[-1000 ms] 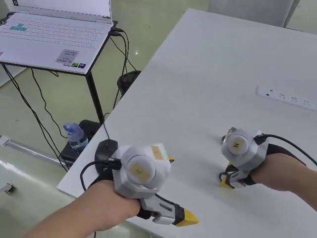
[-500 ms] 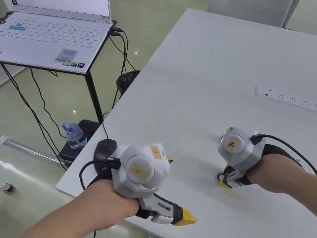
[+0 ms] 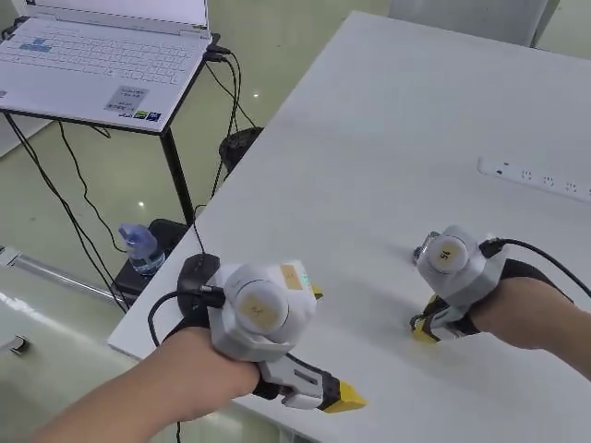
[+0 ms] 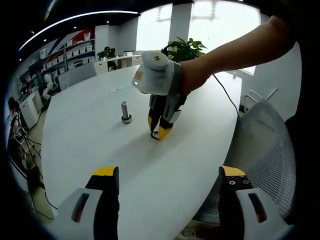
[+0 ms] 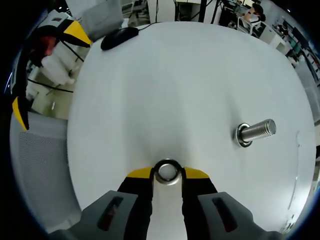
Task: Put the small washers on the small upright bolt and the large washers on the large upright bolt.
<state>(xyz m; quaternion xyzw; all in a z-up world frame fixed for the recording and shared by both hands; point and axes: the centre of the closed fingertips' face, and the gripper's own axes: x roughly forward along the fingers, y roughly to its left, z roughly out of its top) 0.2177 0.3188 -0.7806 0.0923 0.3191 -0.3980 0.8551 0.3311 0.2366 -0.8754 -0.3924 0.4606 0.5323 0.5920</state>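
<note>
Washer [image 5: 167, 162] gripped by right gripper [image 5: 168, 174], close to upright bolt [image 5: 256, 131]

Nearest to the person, in the head view, the left gripper [image 3: 331, 346] is over the near edge of the white table [image 3: 369, 138]. In the left gripper view its two jaws stand wide apart with bare table between them, and they hold nothing. A dark mouse [image 3: 197, 275] lies on the table corner just beside this gripper.

A little further in, the right gripper points down to the table top. In the right gripper view its jaws are nearly closed and pinch the metal ring between the yellow tips. The ring is low at the table surface; if it touches the surface I cannot tell.

Beyond the tips, near but apart from the held ring, the threaded bolt stands on its head on the table. A second washer [image 5: 241, 136] sits around its foot. If this bolt is the large or the small one I cannot tell.

Further away a white power strip [image 3: 536, 180] lies on the table. Off the table, to the left, an open laptop [image 3: 102, 65] rests on a black stand, with a bottle [image 3: 140, 247] on the floor under it.
</note>
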